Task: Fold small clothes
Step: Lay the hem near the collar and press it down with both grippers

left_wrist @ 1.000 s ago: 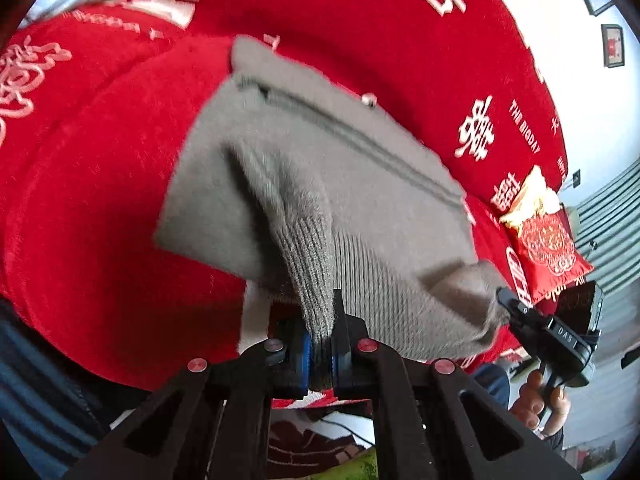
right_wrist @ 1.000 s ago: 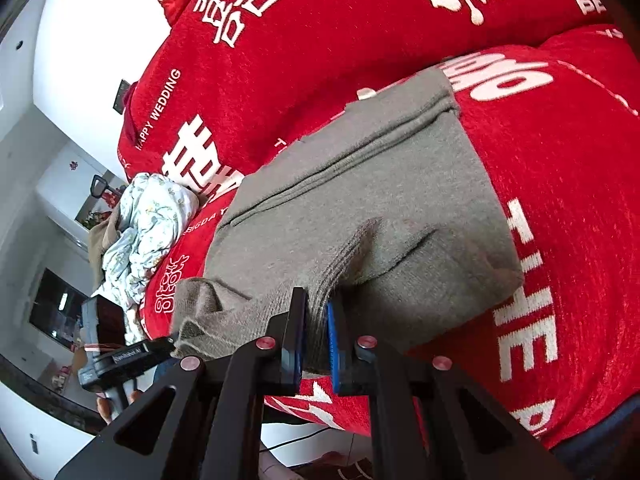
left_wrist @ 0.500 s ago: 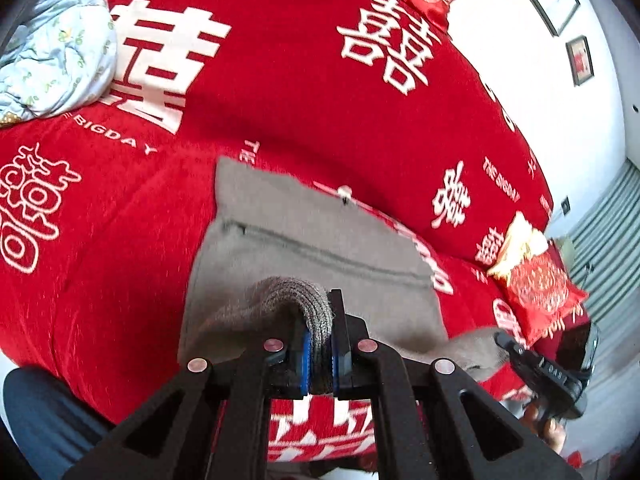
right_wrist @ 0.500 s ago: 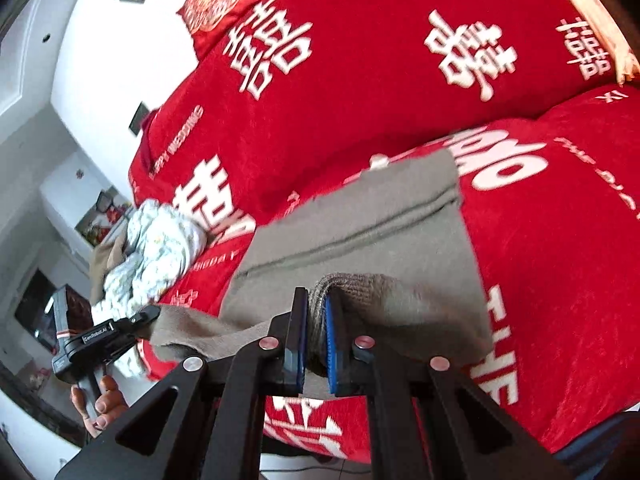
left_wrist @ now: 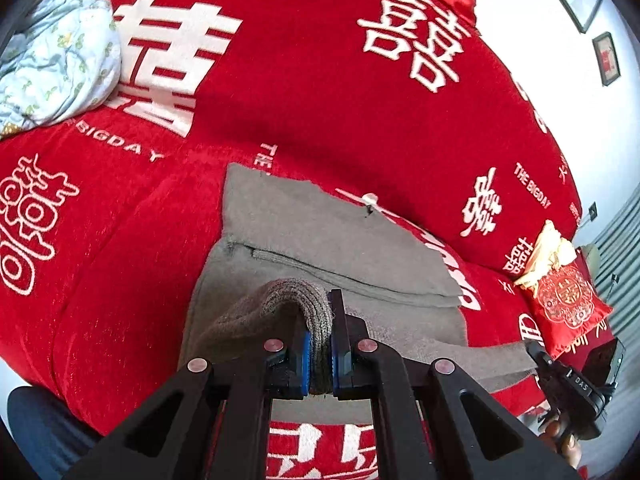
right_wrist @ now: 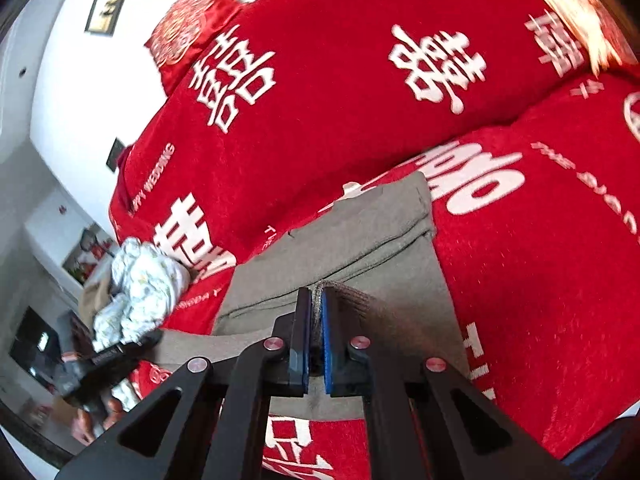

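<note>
A grey knit garment [left_wrist: 336,240] lies partly folded on a red sofa cover with white characters [left_wrist: 304,92]. My left gripper [left_wrist: 319,344] is shut on the garment's ribbed near edge and holds it lifted above the lower layer. My right gripper [right_wrist: 316,340] is shut on the same ribbed edge at the garment's [right_wrist: 360,236] other near corner. The right gripper also shows at the lower right of the left wrist view [left_wrist: 576,384], and the left gripper at the lower left of the right wrist view [right_wrist: 108,360]. The cloth between both jaws hides their pads.
A crumpled pale floral cloth [left_wrist: 52,72] lies on the sofa at the far left; it also shows in the right wrist view [right_wrist: 140,292]. A red embroidered cushion [left_wrist: 564,304] sits at the right end. Framed pictures hang on the white wall [left_wrist: 600,60].
Both grippers have lifted the garment's ribbed near edge and carried it towards the far edge. The hanging cloth has drawn up and the garment now lies flatter on the sofa.
</note>
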`<state>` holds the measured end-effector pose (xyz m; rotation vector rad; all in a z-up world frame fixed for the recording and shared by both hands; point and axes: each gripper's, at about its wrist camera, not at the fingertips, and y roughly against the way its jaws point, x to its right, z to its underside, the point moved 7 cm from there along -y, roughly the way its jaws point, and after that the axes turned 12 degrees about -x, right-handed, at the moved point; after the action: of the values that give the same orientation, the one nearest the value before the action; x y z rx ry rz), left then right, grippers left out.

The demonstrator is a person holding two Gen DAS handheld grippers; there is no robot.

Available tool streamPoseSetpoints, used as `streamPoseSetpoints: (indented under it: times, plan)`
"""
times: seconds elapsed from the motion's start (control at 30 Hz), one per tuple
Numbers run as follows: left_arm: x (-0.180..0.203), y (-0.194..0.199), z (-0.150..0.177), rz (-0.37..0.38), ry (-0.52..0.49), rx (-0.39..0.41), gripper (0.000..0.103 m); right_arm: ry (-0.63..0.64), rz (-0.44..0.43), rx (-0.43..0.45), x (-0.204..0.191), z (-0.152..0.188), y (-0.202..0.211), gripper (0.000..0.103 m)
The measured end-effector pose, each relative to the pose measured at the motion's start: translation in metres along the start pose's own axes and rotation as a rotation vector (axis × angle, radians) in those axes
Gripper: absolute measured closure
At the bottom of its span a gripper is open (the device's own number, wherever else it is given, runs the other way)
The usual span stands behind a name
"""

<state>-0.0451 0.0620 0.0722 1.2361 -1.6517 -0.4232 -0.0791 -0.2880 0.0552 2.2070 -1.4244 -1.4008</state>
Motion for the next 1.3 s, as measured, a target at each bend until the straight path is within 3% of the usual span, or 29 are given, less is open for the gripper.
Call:
streamPoseSetpoints:
  times: [0.1,0.3,0.63,1.3]
  plan:
    - [0.004,-0.001,-0.013,0.012,0.006,-0.014,0.095,-0.004,0.004,-0.004,0.002,-0.008,-0.002,0.098]
    - [0.029,0.026,-0.037,0.016,-0.056,0.068,0.095,0.013,-0.06,0.054,-0.021,-0.038,0.014,0.098]
    - [0.037,0.022,-0.066,0.0,-0.063,0.067,0.095,0.02,-0.023,0.068,-0.03,-0.067,0.005,0.098]
    - [0.028,-0.061,-0.135,-0.097,-0.027,-0.025,0.095,-0.008,0.107,0.0,-0.01,-0.144,-0.081,0.098]
